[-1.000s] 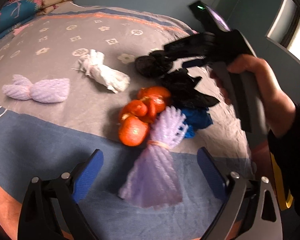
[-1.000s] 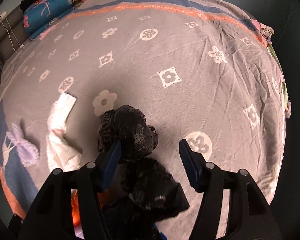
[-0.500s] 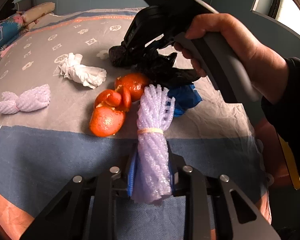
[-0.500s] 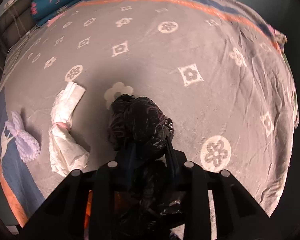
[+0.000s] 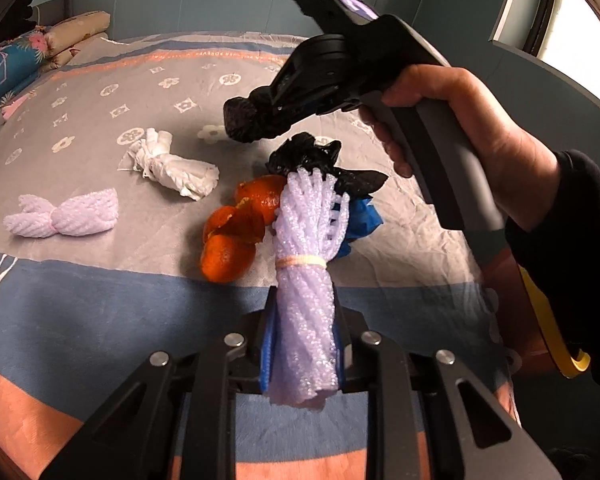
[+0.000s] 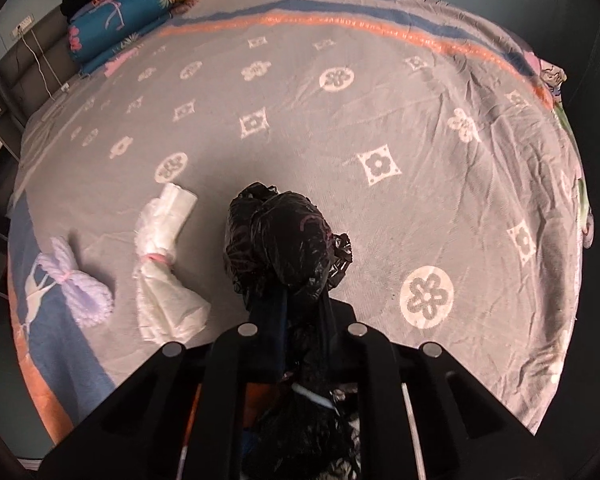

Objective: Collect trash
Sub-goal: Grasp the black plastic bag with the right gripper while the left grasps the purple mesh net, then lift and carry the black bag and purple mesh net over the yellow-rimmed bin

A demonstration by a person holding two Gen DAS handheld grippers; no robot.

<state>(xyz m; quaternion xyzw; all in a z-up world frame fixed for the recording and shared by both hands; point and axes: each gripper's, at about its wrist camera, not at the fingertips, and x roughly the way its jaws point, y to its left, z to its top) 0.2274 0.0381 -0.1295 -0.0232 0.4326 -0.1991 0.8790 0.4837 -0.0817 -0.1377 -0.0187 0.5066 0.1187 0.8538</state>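
Grey patterned bed [image 6: 380, 112] cleared of two pieces, both now lifted in closed tongs.

Foam netting, lilac and banded, [image 5: 306, 264] has been raised off the bed since half a second ago, pinched between the pressed-together left tongs [image 5: 302, 344]; beyond its tip lie orange peels [image 5: 236, 232], a black bag scrap [image 5: 312, 156] and a blue scrap [image 5: 360, 220]. A knotted black bag [image 6: 280, 248] has likewise been lifted clear, clamped in the shut right tongs [image 6: 296, 320]. Two items are judged ready for carrying off. Left of both tongs, a white tissue bundle [image 6: 164, 276] and a second lilac net [image 6: 84, 284] remain on the bed, not yet collected.
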